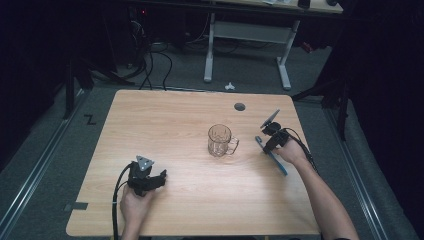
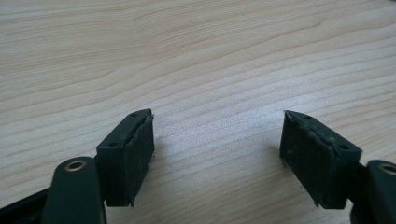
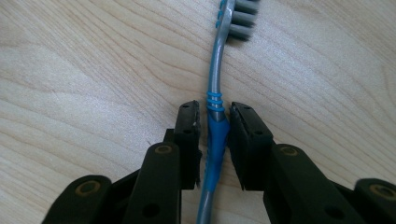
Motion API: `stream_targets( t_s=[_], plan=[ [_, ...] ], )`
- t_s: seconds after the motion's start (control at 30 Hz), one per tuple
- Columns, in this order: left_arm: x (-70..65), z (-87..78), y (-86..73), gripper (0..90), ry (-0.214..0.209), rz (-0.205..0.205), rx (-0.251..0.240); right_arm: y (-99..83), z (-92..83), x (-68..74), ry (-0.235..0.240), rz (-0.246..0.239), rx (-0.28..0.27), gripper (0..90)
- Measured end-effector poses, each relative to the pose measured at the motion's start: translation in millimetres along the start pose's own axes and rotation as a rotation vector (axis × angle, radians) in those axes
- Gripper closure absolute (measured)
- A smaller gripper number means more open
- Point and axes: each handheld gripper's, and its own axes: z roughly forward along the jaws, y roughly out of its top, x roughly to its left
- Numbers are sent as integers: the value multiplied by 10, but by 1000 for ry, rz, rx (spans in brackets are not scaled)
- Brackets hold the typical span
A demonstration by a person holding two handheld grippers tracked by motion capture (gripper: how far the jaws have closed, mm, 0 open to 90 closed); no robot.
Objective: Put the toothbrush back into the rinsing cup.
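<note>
The wooden tabletop (image 1: 190, 200) carried the whole work area, its grain running from side to side in the high view. A dark round hole (image 1: 240, 106) was set into the tabletop near the far edge. Beyond the far edge, the white legs of a second desk (image 1: 282, 65) stood on the grey floor.

A clear glass mug (image 1: 220, 140) stood upright near the centre of the tabletop, with its handle turned toward the person's right side.

The left claw (image 1: 161, 178) rested low over the near left part of the tabletop, held in the person's left hand (image 1: 134, 205), well apart from the glass mug. In the left gripper view the left claw (image 2: 217, 158) stood wide open, with bare wood between its two black pads (image 2: 140, 158) and nothing held.

The right claw (image 1: 263, 145) was positioned to the right of the glass mug, near it but apart from it, held in the person's right hand (image 1: 290, 152). In the right gripper view the right claw (image 3: 214, 140) was narrowed around the handle of a toothbrush (image 3: 215, 135).

The toothbrush (image 1: 276, 161) was blue and grey and lay flat on the tabletop. Its blue grip section sat between the jaws, both pads were up against it, and its grey bristle head (image 3: 240, 18) pointed away from the camera.
</note>
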Motion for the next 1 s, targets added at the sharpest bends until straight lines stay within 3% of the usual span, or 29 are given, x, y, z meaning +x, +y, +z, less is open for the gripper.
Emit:
stream_targets(
  t_s=[0.23, 0.67, 1.0],
  plan=[
    [0, 0, 0, 266, 0, 0, 0, 5, 3, -22, 4, 7, 4, 790],
    [1, 0, 0, 266, 0, 0, 0, -12, -1, -5, 7, 11, 0, 798],
    [1, 0, 0, 267, -1, 0, 0, -72, -97, 8, 49, 14, -64, 799]
  ],
)
